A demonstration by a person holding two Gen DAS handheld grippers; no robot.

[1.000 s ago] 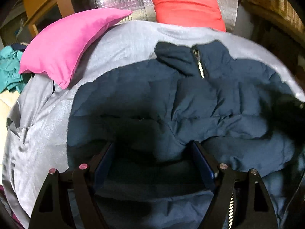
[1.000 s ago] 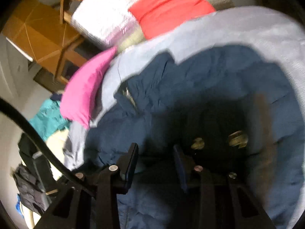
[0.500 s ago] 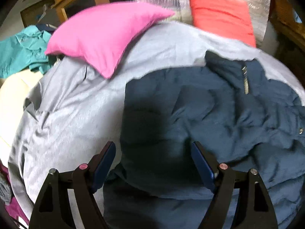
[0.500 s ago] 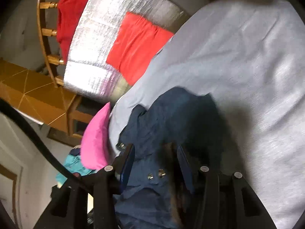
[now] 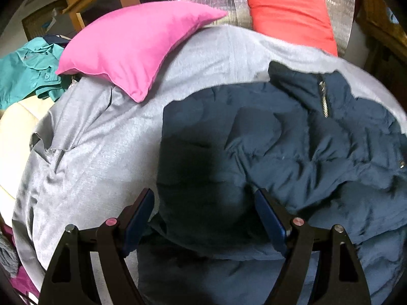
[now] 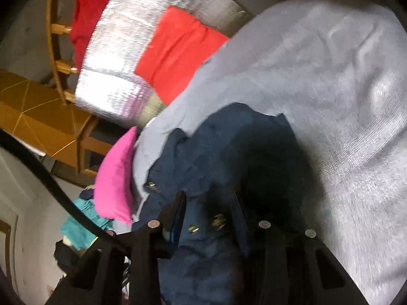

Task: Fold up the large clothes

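Currently the navy quilted puffer jacket (image 5: 279,157) lies on the grey sheet-covered bed (image 5: 96,152), collar and metal zip pull (image 5: 323,99) toward the far side, near the red cushion (image 5: 290,15).

Left gripper (image 5: 203,216): jaws spread wide, straddling the jacket's near-left edge. Nothing is pinched; whether the fingers touch the cloth, you cannot tell.

Right gripper (image 6: 211,218): jaws much narrower, with a bunch of jacket fabric and brass snaps (image 6: 218,221) between them. Judged to be clamped on the jacket, though the right-hand finger is lost in shadow, so the contact is not confirmed.

Step in hand, as judged: carrying the right side of the jacket over the body.
- Keep the right grip firm; padded nylon is likely to slip.
- Bring the held edge across low and flat so the filling does not bulge.
- Close the left gripper on the near hem before pulling, to anchor the garment against the slack sheet.
- Align the fold with the zip line.

Containers: none in view. A pink pillow (image 5: 132,48) rests on the bed's far-left; teal clothing (image 5: 28,68) lies heaped beyond the bed edge, loose, not in anything.
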